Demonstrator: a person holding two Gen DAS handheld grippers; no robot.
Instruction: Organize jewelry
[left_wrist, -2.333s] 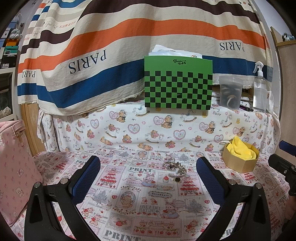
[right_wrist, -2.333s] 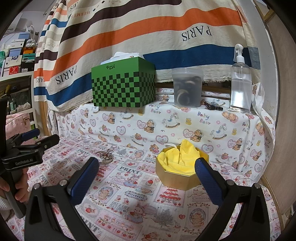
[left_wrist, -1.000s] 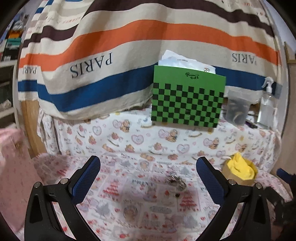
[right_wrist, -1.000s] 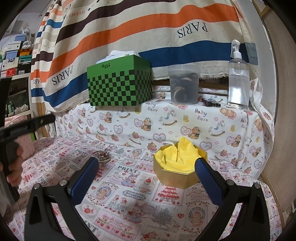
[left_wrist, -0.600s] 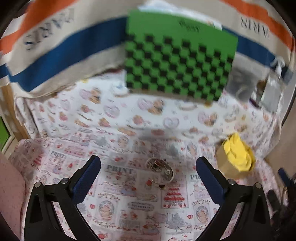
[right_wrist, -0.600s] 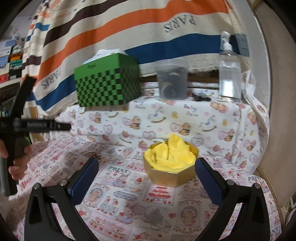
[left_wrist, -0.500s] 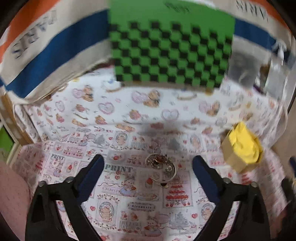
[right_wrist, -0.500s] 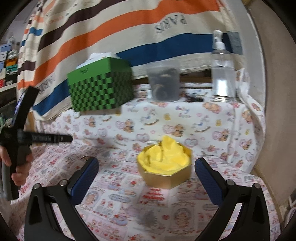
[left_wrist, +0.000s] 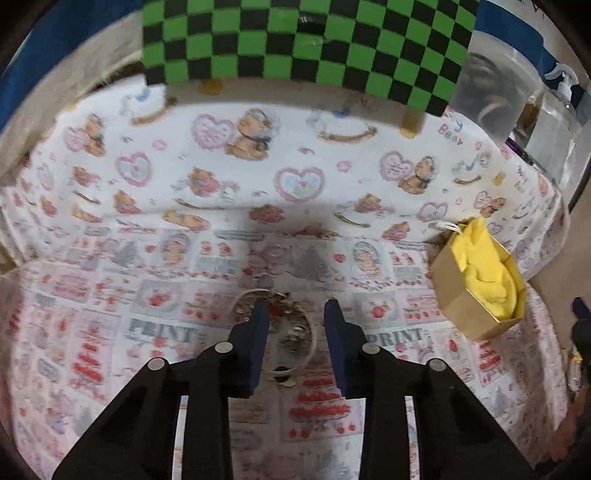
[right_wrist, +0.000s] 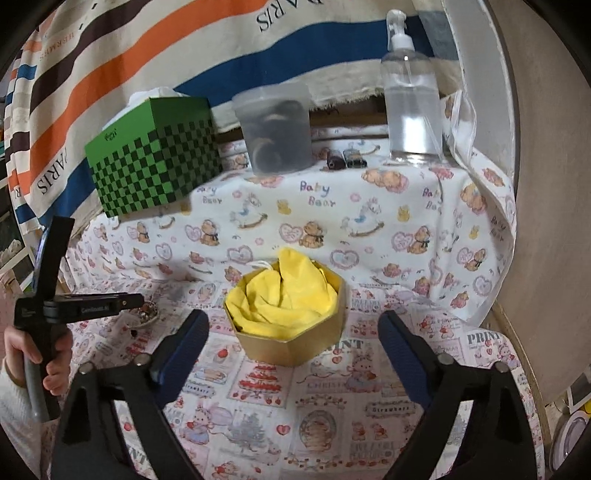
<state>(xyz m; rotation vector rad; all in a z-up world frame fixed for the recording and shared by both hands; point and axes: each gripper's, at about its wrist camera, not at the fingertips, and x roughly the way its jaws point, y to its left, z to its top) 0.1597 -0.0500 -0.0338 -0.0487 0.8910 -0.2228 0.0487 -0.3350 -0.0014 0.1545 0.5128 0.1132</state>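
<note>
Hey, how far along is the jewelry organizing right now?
Barely begun. Nothing looks sorted: the jewelry pile sits on the printed cloth, and the gold box shows only yellow fabric. In hand: the left tongs, partly closed, straddle the pile without a clear grip. The right tongs wait open. All transfers remain.

Hovering with narrowed fingers, left gripper (left_wrist: 293, 308) over the jewelry dish (left_wrist: 291, 334), gold box (left_wrist: 465, 302) of yellow cloth (left_wrist: 484, 273) sitting well right.

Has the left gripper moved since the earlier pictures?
Yes. The left gripper has gone forward and down over the jewelry dish, its jaws now narrower; the green checkered box now fills the top of its view.
</note>
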